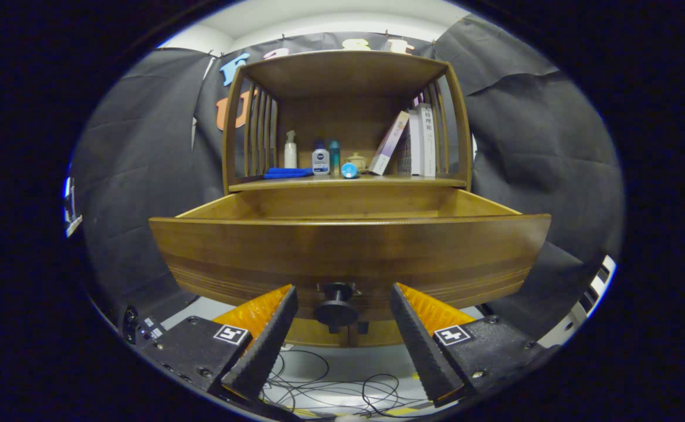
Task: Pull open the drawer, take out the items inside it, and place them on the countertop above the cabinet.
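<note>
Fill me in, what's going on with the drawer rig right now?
A hand-held gripper faces a wooden cabinet whose drawer is pulled open. The fingers are spread, one on each side of the dark knob, not pressing it. The drawer's inside is hidden from this angle. Bottles, a blue cloth and books sit on the countertop above.

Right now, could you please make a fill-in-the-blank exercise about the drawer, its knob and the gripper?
1. The wooden drawer is pulled ____.
2. The round knob sits ____ the two fingers of the gripper, untouched.
3. The gripper's fingers are spread ____.
4. The blue cloth lies on the countertop, ____ the drawer.

Missing words: open; between; open; above
</note>
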`<state>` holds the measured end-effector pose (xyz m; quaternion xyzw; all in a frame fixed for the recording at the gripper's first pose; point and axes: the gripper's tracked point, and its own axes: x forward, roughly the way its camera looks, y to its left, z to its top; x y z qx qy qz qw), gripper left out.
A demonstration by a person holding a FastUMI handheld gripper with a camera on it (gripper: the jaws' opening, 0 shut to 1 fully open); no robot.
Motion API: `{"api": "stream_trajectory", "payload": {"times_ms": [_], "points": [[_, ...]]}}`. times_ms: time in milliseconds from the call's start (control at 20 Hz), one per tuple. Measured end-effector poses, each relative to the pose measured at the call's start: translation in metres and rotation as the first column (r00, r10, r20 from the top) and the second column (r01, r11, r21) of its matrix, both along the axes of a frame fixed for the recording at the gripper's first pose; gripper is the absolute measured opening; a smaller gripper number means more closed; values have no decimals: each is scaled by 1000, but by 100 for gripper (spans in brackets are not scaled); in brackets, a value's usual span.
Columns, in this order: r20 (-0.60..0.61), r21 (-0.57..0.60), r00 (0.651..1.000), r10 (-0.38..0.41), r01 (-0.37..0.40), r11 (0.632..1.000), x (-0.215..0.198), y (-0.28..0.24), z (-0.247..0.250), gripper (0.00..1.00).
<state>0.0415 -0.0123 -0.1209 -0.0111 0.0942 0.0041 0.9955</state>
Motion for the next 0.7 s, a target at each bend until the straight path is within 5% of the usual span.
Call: {"api": "stream_trajectory", "payload": {"times_ms": [700], "points": [[27,9,999,-41,41,999,24,-5,1,99]]}}
